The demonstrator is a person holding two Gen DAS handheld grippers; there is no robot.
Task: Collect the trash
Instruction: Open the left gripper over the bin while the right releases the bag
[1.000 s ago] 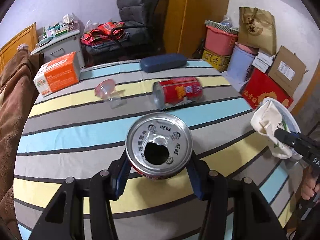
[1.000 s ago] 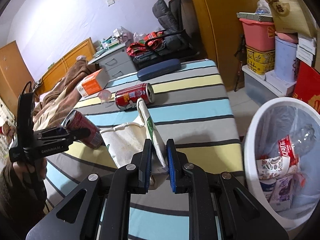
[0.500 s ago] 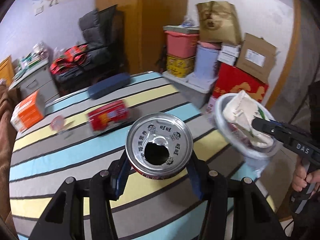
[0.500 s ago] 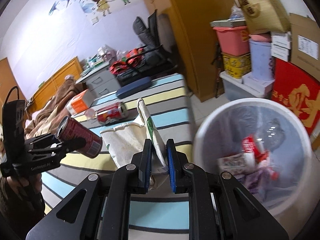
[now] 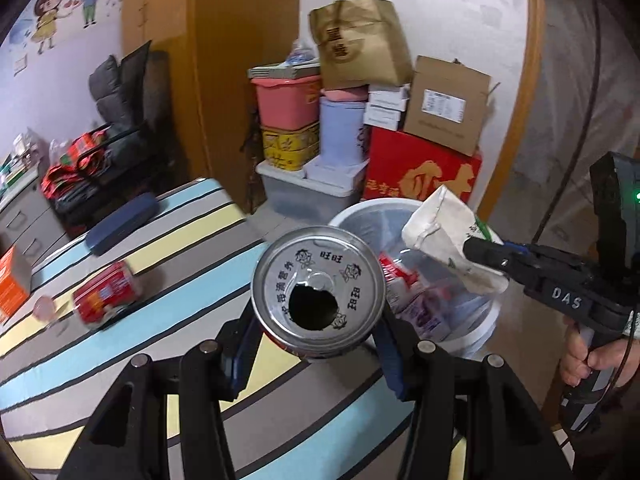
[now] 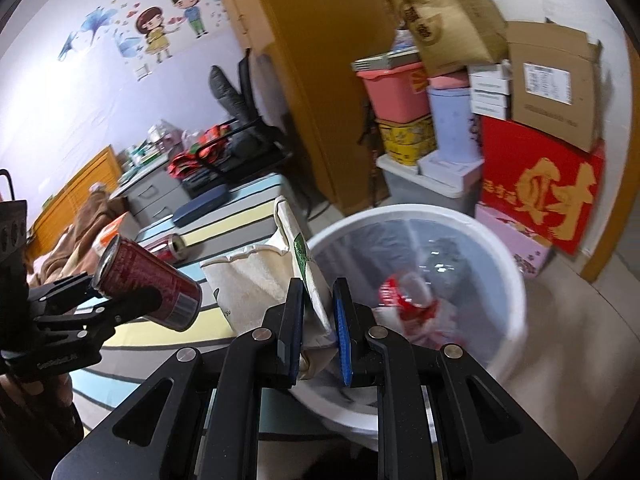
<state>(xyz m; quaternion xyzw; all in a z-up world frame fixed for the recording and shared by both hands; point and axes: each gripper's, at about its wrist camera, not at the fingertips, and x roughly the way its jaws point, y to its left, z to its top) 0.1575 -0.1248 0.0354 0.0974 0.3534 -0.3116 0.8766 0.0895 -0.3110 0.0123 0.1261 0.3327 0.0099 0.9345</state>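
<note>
My left gripper (image 5: pixel 316 334) is shut on an opened red drink can (image 5: pixel 318 280), silver top facing the camera, above the striped table's (image 5: pixel 168 320) edge beside the white bin (image 5: pixel 372 204). In the right wrist view the same can (image 6: pixel 148 280) shows at the left, tilted in that gripper. My right gripper (image 6: pixel 318 294) is shut on a crumpled white paper bag (image 6: pixel 256 280), held over the near rim of the bin (image 6: pixel 512 280), which holds a plastic bottle and wrappers. The left wrist view shows that bag (image 5: pixel 444 232) above the bin. A second red can (image 5: pixel 106 294) lies on the table.
On the table lie a dark blue case (image 5: pixel 122 224), an orange box (image 5: pixel 12 280) and a small pink cup (image 5: pixel 42 306). Stacked boxes, a red carton (image 5: pixel 420 176) and plastic tubs crowd the wall behind the bin. A wooden wardrobe (image 5: pixel 240 60) stands left of them.
Both grippers have swung right from over the table toward the bin. The bag now hangs over the bin's rim and the held can has reached the table edge. Both grips are unchanged.
</note>
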